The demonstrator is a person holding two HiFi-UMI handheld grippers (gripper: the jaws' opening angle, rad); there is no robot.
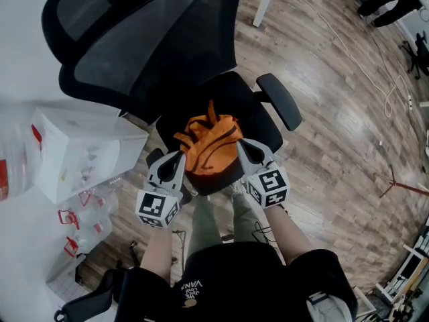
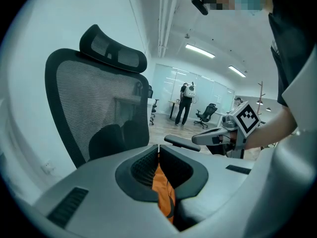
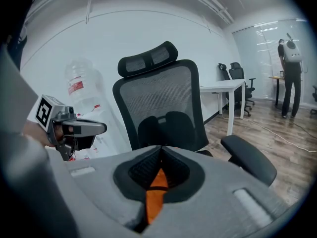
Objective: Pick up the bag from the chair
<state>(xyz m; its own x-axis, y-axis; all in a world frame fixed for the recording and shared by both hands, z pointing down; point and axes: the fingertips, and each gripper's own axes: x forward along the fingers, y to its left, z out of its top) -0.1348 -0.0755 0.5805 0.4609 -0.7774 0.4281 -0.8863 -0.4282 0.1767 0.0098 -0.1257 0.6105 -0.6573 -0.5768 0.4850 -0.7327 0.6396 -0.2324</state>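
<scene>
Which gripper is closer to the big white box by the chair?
Left. The left gripper, shut on the orange bag, is on the bag's side toward the white box; the right gripper grips the bag's far side, beyond it.

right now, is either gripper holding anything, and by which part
Both hold the orange bag: left gripper pinching fabric on its left side, right gripper on its right side.

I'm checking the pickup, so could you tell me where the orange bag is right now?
The orange bag is mid-frame in the head view, over the chair seat, pinched between the left tongs and the right tongs.
</scene>
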